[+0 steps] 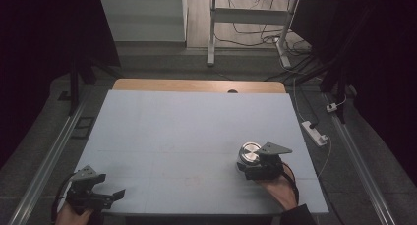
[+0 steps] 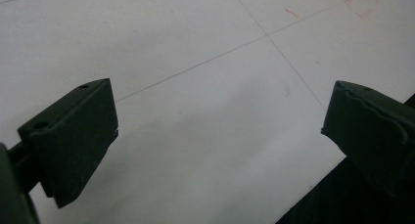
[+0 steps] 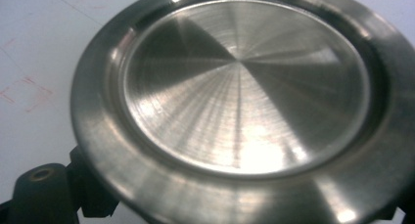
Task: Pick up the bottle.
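Observation:
A round brushed-steel canister stands on the pale mat at the front right. My right gripper comes at it from the near side, held by a hand. In the right gripper view the canister's lid sits very close, and the black jaws of the right gripper press against the body under the rim on both sides. My left gripper rests at the mat's front left corner, far from the canister. Its jaws stand wide apart in the left gripper view, with only bare mat between them.
Thin pencil lines and a small red square mark cross the mat. A wooden table edge shows behind the mat. A white power strip and cables lie on the floor to the right. Desk legs stand farther back.

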Tool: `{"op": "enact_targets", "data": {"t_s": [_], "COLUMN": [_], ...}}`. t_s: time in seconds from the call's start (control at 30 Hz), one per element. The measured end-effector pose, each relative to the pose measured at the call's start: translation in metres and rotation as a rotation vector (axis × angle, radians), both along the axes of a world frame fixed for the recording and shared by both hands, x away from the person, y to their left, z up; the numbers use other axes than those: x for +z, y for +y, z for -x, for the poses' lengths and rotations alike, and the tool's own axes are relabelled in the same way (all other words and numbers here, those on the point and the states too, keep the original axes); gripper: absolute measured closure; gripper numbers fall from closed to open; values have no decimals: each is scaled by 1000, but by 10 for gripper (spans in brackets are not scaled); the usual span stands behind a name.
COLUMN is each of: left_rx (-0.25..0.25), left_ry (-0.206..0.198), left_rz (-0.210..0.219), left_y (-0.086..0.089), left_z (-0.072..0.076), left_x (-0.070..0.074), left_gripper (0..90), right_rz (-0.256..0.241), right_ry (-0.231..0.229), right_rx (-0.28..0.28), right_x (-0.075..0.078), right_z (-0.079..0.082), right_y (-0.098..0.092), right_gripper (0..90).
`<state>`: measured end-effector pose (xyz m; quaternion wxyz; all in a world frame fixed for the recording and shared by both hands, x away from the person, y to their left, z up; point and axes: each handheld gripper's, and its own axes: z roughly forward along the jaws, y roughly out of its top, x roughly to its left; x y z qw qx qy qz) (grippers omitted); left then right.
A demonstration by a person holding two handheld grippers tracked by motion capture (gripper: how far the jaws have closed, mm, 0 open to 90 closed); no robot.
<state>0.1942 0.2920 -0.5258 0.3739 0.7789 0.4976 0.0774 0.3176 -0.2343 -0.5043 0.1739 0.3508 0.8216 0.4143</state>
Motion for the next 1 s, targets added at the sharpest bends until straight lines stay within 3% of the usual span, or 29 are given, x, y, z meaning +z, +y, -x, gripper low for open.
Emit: {"op": "enact_targets", "data": {"t_s": [0.53, 1.0], "left_rx": [-9, -22], "left_ry": [-6, -60], "left_rz": [22, 0], "left_y": [2, -4], "left_z": [1, 3], "left_x": [1, 3], "left_gripper": [0, 0], "right_rz": [18, -35], "right_ry": [8, -10], "right_rx": [-7, 26], "right_x": [5, 23], "right_z": [1, 2], "right_y": [0, 7], "right_gripper": [144, 145]}}
